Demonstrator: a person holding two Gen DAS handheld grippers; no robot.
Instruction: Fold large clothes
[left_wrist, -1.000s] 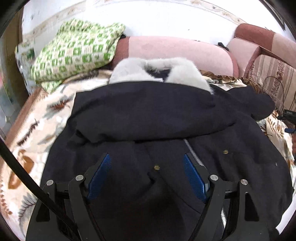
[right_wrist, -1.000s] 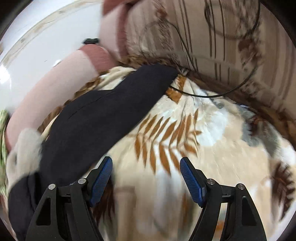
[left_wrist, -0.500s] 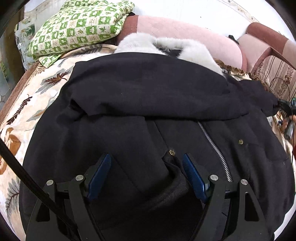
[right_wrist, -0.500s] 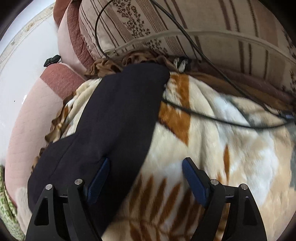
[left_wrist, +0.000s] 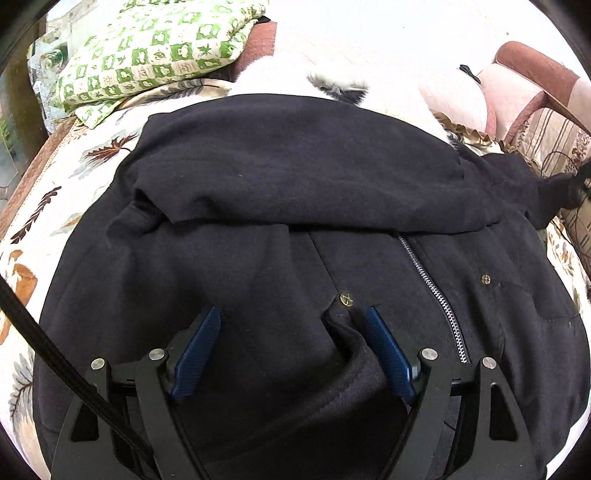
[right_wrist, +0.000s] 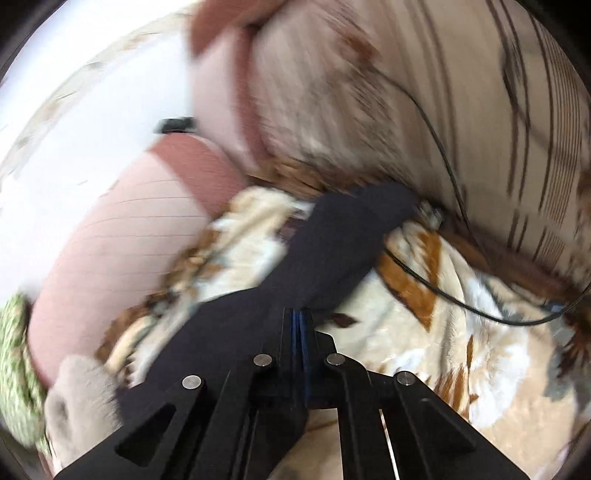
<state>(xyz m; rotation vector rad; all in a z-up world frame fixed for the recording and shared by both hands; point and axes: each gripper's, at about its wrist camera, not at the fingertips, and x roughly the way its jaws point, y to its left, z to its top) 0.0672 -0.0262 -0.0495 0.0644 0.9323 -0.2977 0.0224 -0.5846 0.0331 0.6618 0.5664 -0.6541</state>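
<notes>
A large black coat (left_wrist: 295, 177) with a pale fur collar (left_wrist: 280, 79) and a metal zip (left_wrist: 432, 288) lies spread on a leaf-patterned blanket (left_wrist: 48, 206). One sleeve is folded across its chest. My left gripper (left_wrist: 291, 314) hangs open low over the coat's lower front, and a raised fold of the cloth sits between its blue pads (left_wrist: 388, 350), unpinched. In the blurred right wrist view, my right gripper (right_wrist: 300, 314) is shut on the coat's other sleeve (right_wrist: 343, 243) partway along it. The cuff end beyond it points toward the cushions.
A folded green checked cloth (left_wrist: 155, 48) rests at the back left against the pink sofa back (right_wrist: 122, 236). A striped cushion (right_wrist: 480, 110) stands at the right, and a thin black cable (right_wrist: 443, 288) trails over the blanket near the sleeve.
My right gripper went from open over the blanket to the sleeve, shut on it and rose. My left gripper sank closer to the coat's lower front and stayed open.
</notes>
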